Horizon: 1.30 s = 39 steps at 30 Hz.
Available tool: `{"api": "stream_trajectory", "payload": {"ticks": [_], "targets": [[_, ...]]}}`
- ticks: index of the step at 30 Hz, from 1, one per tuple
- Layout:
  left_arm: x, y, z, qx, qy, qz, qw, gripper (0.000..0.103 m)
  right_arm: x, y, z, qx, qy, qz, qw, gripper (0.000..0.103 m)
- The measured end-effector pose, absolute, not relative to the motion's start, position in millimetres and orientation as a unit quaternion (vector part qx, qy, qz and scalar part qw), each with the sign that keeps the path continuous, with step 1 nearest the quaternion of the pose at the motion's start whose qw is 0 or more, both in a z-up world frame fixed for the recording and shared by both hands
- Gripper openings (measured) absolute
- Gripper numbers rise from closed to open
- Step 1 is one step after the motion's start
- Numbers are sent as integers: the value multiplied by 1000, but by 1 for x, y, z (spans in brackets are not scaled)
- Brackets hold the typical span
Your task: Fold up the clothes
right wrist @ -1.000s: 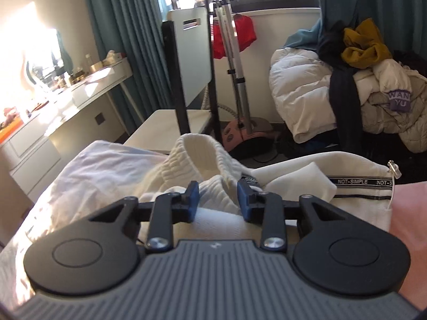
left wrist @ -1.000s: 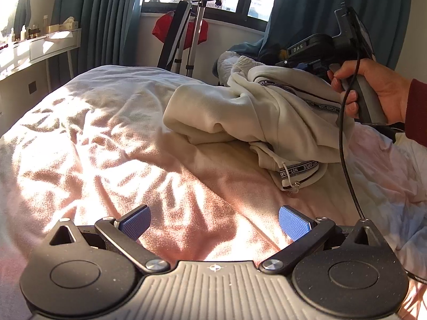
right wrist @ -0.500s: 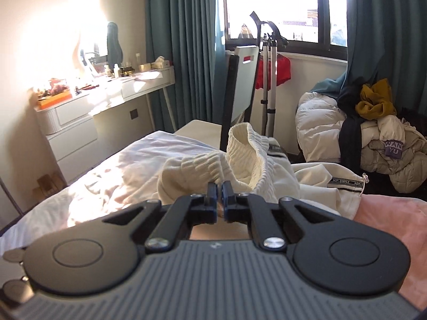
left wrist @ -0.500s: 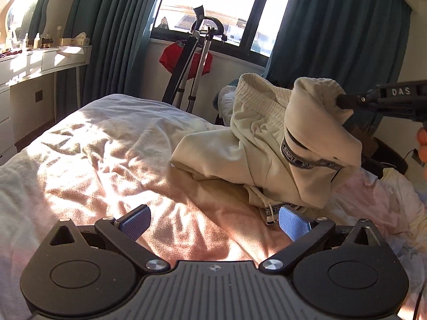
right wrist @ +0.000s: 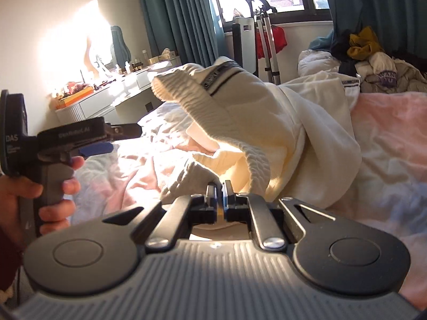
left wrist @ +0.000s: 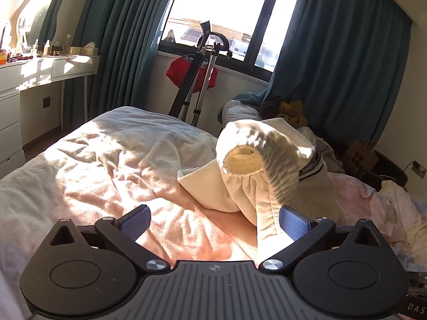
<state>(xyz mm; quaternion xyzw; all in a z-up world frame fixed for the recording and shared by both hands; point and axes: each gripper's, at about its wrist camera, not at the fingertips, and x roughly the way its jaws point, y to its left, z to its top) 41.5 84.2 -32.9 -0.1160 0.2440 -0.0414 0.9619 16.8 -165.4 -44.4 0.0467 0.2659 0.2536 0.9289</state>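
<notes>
Right tool: blue-padded fingers pressed nearly together, clenched on the ribbed hem of the cream cotton sweatshirt with black lettered tape trim. The garment rises from the pinch point in a bunched hump; its ribbed band arches over the tool and the rest drapes down onto the bed with the rumpled pink-and-white blanket. A second stretch of the lettered tape lies flat on the far part of the fabric, toward the heap of jackets and clothes by the wall.

Left tool: fingers spread wide apart, released, nothing between the blue pads. In the left wrist view the sweatshirt sits right of centre on the bed, lifted into a peak with a round ribbed opening facing the camera. One hanging fold comes down just beside the inner face of the right-hand pad; whether it touches cannot be told.

In the right wrist view the left tool appears at the left edge, gripped by the person's left hand, held above the blanket and apart from the garment.

Surroundings: teal curtains, sunlit window, white dressing counter with bottles, upright metal stand with a red item hung on it. Strong sun glare on the blanket.
</notes>
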Motion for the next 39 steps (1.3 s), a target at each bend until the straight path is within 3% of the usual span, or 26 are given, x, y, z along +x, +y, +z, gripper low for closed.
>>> {"api": "stream_trajectory", "payload": {"ticks": [9, 16, 22, 33, 39], "targets": [[52, 58, -57, -32, 286, -20, 958, 103, 6, -173, -90, 100, 276, 243, 925, 10], [46, 49, -64, 17, 312, -30, 949, 103, -4, -179, -81, 119, 276, 250, 921, 12], [53, 39, -84, 50, 360, -48, 930, 103, -18, -188, -66, 166, 247, 294, 908, 32], [67, 37, -99, 103, 331, 57, 936, 103, 0, -195, -78, 138, 261, 202, 934, 37], [70, 59, -82, 35, 300, 107, 947, 102, 8, -196, -92, 146, 286, 203, 925, 37]]}}
